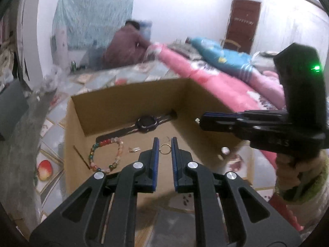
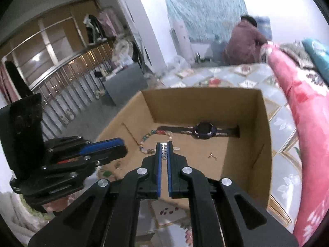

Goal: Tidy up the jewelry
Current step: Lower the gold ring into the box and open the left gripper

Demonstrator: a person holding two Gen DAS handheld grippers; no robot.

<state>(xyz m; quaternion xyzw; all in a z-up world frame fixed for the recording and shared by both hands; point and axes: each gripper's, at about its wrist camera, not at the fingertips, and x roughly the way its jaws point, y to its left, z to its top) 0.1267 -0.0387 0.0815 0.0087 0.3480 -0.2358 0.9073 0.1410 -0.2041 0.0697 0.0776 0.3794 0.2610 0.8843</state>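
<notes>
Inside one cardboard box (image 1: 131, 94) — one watch (image 1: 146, 124), one bead bracelet (image 1: 107, 154).

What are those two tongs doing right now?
Left tongs: closed on a gold ring.
Right tongs: closed on a small silver piece.

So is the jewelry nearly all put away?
Partly. The watch, bead bracelet and a small gold charm already lie in the cardboard box. The left gripper holds a gold ring, the right gripper a sparkly silver piece, both over the box. Those two still need setting down.
</notes>
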